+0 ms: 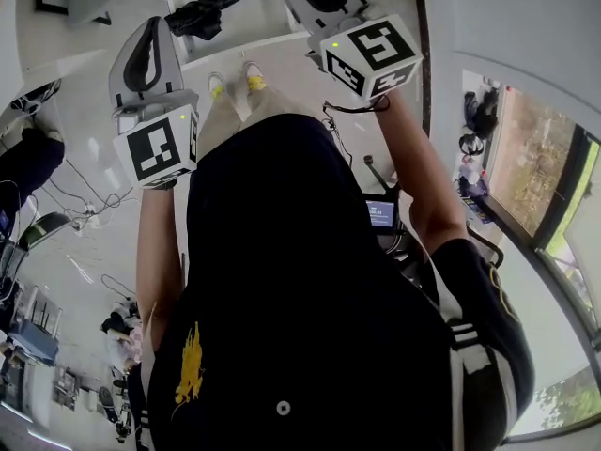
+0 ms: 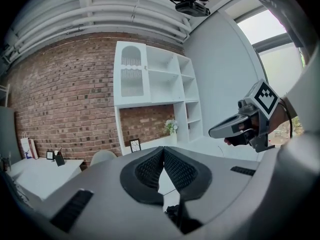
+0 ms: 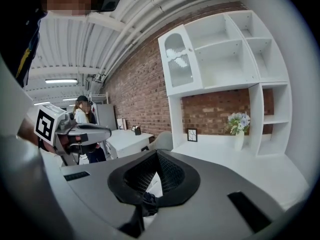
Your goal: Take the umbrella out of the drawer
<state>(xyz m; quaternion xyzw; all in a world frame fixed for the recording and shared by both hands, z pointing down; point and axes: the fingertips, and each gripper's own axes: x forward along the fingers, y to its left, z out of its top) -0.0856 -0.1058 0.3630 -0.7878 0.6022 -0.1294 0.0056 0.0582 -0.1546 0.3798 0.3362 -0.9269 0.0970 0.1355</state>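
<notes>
Left gripper (image 2: 163, 150) and right gripper (image 3: 157, 153): both sets of jaws are pressed together with nothing between them.

Umbrella (image 1: 208, 9): black, folded, crumpled soft fabric. It lies toward the left end of a white ledge ahead of both grippers. Whether that ledge is the drawer cannot be told.

Risk: the ribbed rubber pads may pinch only loose fabric, letting the canopy slip or unfurl.

Left claw (image 2: 163, 149), right claw (image 3: 157, 152) (both closed)

Bright daylight, fisheye-warped edges, soft focus
</notes>
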